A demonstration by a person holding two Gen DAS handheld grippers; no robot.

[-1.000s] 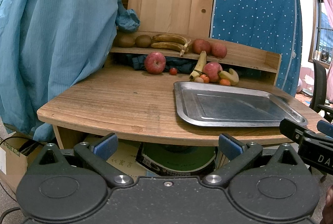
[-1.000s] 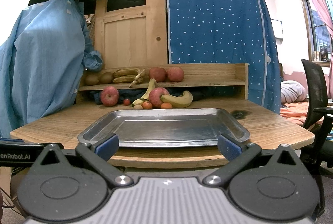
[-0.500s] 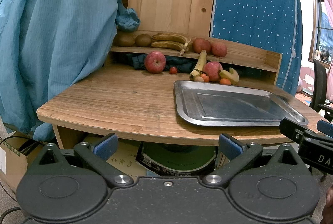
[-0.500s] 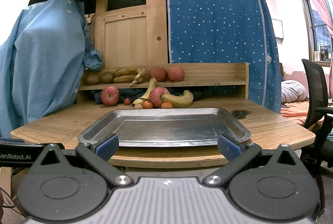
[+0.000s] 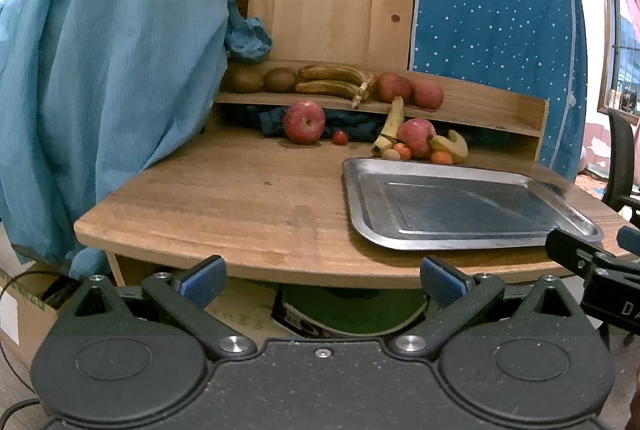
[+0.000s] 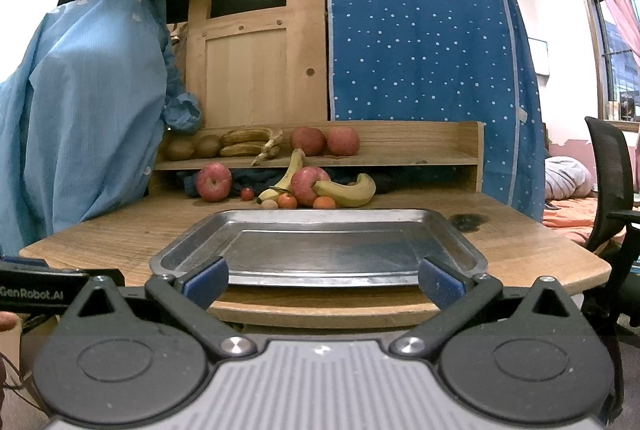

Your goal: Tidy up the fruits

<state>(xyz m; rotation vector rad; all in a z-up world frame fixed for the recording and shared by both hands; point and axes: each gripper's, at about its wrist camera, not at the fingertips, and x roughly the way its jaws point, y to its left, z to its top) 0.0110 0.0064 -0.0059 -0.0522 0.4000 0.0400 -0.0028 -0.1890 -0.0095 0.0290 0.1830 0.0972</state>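
Both hand-held grippers, left (image 5: 322, 280) and right (image 6: 322, 280), hang wide open, gripping nothing, before the tabletop (image 5: 224, 198); tray (image 6: 320, 250) bare.

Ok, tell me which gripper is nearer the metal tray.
Right. The right gripper sits directly in front of the metal tray, at its near rim. The left gripper hangs off to the tray's left, before the bare table.

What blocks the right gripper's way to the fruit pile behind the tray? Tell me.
Nothing upright does. The right gripper is open at the table's near edge, and only the empty tray lies flat between it and the fruit pile. Reaching over the tray looks clear.
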